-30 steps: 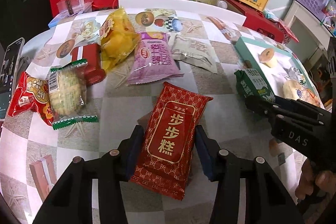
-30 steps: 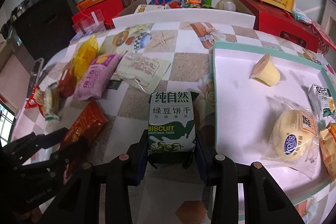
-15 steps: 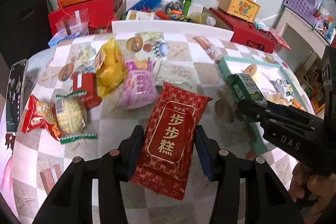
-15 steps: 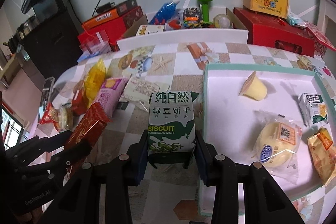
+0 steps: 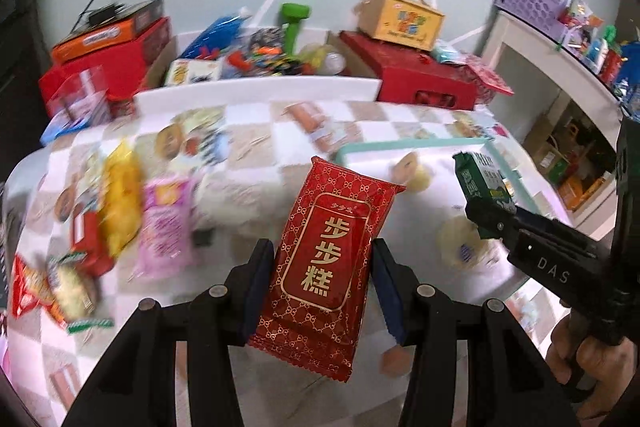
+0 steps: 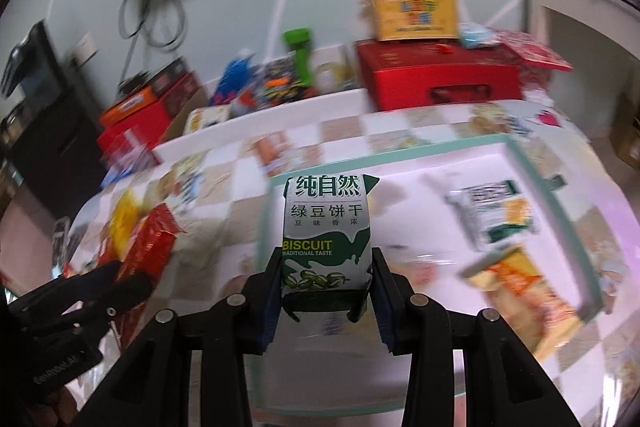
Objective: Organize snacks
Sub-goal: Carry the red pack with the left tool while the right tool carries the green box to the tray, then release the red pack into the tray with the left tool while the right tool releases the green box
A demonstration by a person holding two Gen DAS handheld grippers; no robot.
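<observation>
blurred: table snacks [image 5: 120,211] | tray packets [image 6: 492,215] unreadable

Two grippers up: the left gripper [image 5: 322,277] holds one red snack packet [image 5: 326,263], the right gripper [image 6: 326,297] one green biscuit packet [image 6: 326,231]. One teal-rimmed tray [image 6: 554,199] carries two packets.

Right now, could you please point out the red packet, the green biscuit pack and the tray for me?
red packet [image 5: 326,259]: left wrist view, centre of its gold-framed label.
green biscuit pack [image 6: 325,227]: right wrist view, middle of its front face.
tray [image 6: 554,205]: right wrist view, teal rim on its right side.
</observation>
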